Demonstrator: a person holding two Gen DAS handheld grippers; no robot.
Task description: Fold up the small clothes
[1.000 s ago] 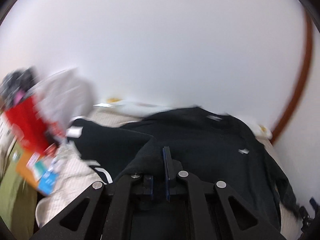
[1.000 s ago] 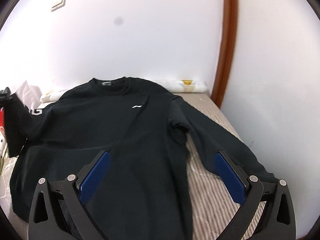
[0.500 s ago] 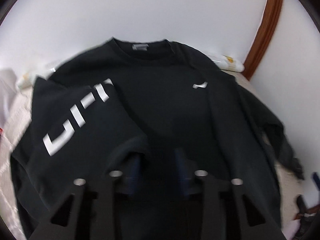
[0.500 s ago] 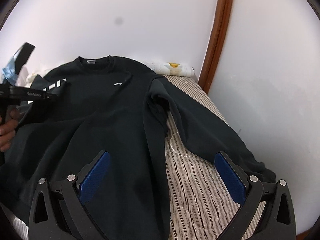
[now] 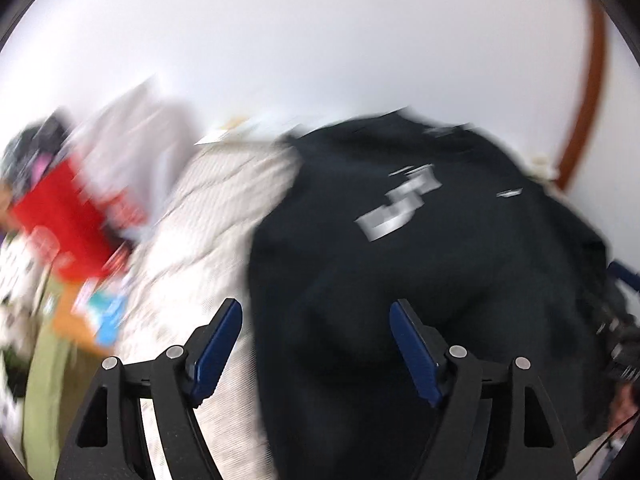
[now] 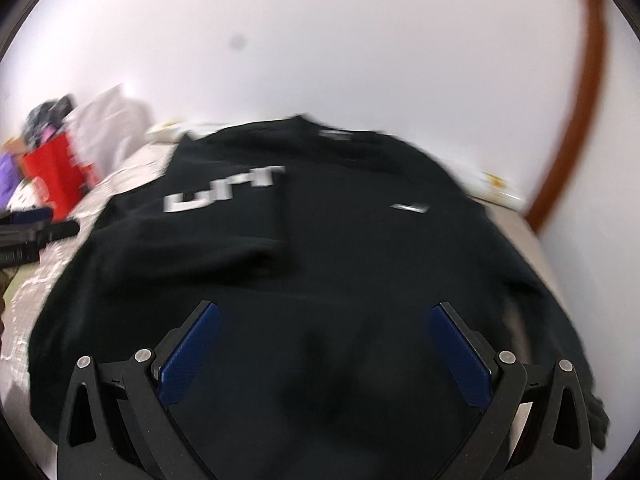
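Note:
A black long-sleeve sweatshirt (image 6: 360,260) lies on the striped bed (image 6: 48,288). Its left sleeve (image 6: 208,216), with white lettering, is folded across the chest. The sweatshirt also shows in the left wrist view (image 5: 420,260), blurred. My left gripper (image 5: 316,344) is open and empty, hovering over the sweatshirt's left edge. My right gripper (image 6: 324,352) is open and empty above the lower body of the sweatshirt. The left gripper shows at the left edge of the right wrist view (image 6: 36,236).
A red bag (image 6: 56,180) and a pile of clothes and boxes (image 5: 72,240) sit at the left of the bed. A white wall is behind. A brown door frame (image 6: 576,120) stands at the right, with a rolled cloth (image 6: 496,188) by it.
My left gripper has opened, let go of the sleeve and pulled back to the left; the sleeve now lies across the chest. My right gripper has swung left over the sweatshirt's body.

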